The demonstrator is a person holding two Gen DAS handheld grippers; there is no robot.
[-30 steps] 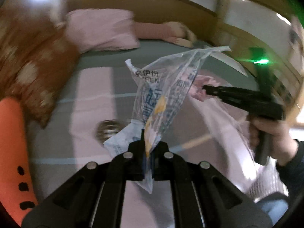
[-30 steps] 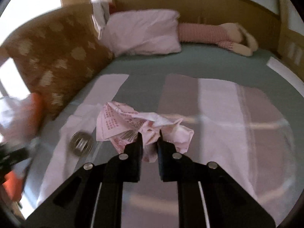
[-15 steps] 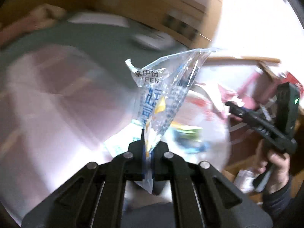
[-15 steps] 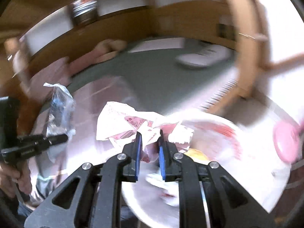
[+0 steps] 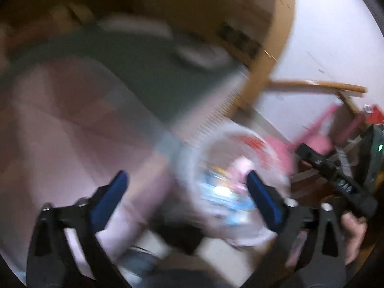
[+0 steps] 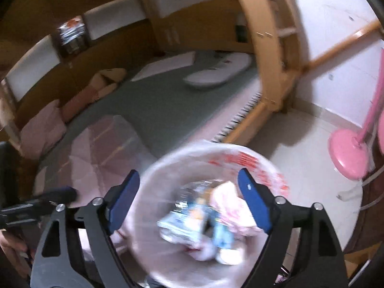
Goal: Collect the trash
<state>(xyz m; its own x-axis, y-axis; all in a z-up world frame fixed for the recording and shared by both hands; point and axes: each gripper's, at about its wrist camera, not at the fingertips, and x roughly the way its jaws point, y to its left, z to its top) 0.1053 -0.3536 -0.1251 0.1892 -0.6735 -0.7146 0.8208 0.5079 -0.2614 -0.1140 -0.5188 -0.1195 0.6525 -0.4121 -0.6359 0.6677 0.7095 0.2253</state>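
While both grippers hang over the trash bin [image 6: 211,158], their jaws stand spread wide and have just been opening, with nothing pinched between the blue pads. Seen from the right wrist, the right gripper [image 6: 189,187] frames the round mouth of the bin, which is lined with a clear bag bearing red print along its far rim. Inside the bin lie the clear blue-printed wrapper [image 6: 192,218] and, just beside it toward the right pad, the crumpled pink-and-white paper [image 6: 230,204]; both sit loose below the fingers, touching neither. From the left wrist, much blurred, the left gripper [image 5: 184,187] is spread just as wide, its right pad over the bin and its left pad over the pink sheet of the bed [image 5: 72,124] next to the bin. Right of the bin in that view a hand [image 5: 352,230] grips the right gripper's black handle. Beyond the bin stands the wooden bed frame [image 6: 266,72], and on the floor to the bin's right a pink fan base [image 6: 348,153]
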